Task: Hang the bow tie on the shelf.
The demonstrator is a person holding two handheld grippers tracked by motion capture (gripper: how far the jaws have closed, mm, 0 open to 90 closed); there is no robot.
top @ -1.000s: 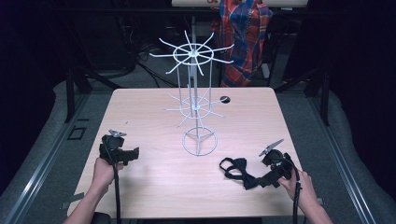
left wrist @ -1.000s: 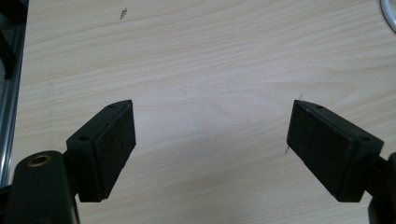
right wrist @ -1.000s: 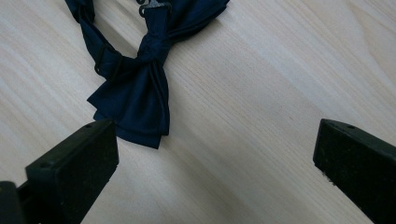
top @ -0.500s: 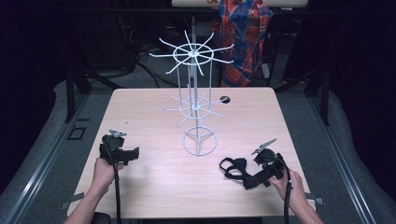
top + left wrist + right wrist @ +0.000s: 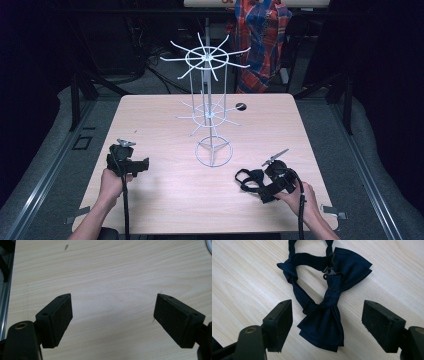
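1. One left gripper (image 5: 131, 163) is held in the person's left hand (image 5: 114, 181) at the near left of the one wooden table (image 5: 165, 200). In the left gripper view its two black jaws stand wide apart, with bare wood between them and nothing held.
2. One white wire rack (image 5: 209, 112) stands at the middle of the table. It has one ring base, one upright stem and two tiers of radiating hooks, the upper tier wider than the lower.
3. One small round dark spot (image 5: 240, 106) lies on the table just right of the rack's lower tier, toward the far side.
4. One dark navy bow tie (image 5: 329, 302) with its looped strap lies flat on the table at the near right, right of the rack's base.
5. One right gripper (image 5: 270, 190) is held in the right hand (image 5: 300, 197) at the near right. In the right gripper view its two jaws are spread wide on either side of the tie's near wing, not touching it and holding nothing.
6. One red and blue plaid garment (image 5: 262, 40) shows beyond the far edge.
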